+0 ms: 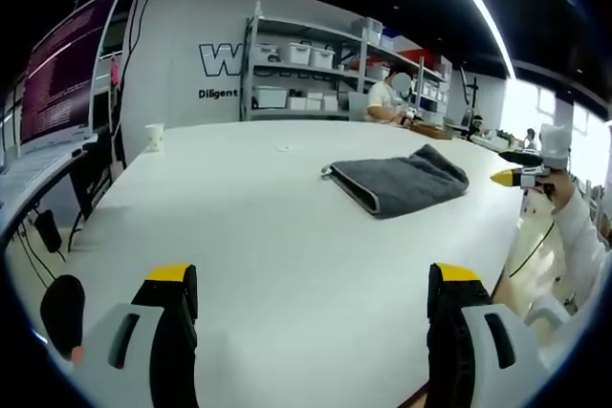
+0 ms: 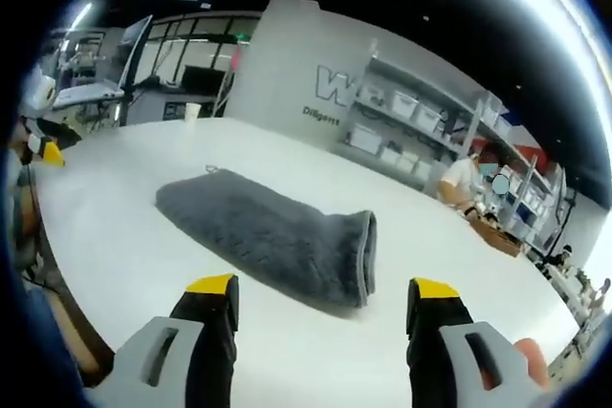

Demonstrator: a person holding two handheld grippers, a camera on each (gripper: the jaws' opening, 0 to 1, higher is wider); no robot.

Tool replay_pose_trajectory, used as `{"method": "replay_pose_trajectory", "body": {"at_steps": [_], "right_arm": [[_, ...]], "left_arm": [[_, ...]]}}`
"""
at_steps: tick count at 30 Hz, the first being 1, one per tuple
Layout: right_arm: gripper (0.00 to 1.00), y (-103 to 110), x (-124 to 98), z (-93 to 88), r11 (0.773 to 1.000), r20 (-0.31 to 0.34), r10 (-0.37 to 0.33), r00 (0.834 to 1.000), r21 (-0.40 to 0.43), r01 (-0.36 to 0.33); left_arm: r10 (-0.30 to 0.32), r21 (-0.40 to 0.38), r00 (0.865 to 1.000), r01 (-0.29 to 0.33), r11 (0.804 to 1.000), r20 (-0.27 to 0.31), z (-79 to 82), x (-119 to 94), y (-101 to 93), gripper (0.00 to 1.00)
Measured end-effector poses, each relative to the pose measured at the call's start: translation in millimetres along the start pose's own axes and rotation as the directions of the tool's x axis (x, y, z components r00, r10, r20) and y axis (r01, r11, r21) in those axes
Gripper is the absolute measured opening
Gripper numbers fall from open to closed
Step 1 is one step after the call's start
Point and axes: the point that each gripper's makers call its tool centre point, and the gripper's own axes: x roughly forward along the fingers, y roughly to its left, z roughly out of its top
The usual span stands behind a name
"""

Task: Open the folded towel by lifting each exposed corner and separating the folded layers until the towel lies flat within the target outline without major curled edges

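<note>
Lying folded on the table [image 1: 239,236], your towel [image 2: 273,236] hides its layers; both grippers [image 1: 311,298] [image 2: 320,308] gape empty.

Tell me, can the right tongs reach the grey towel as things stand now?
Probably yes. The right tongs are open and point at the folded towel, which lies just ahead on the white table; nothing stands between them.

Bright overhead strip light [image 1: 473,2], window glare, fisheye-warped edges.
</note>
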Motion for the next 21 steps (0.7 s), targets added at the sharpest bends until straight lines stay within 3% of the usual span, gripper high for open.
{"method": "replay_pose_trajectory", "body": {"at_steps": [21], "right_arm": [[0.94,13.3,-13.4,-13.5,0.996,-0.045,0.084,0.995,0.043,-0.082]], "left_arm": [[0.001,0.001,1.000,-0.001,1.000,-0.008,-3.4,1.4,-0.3,0.99]]}}
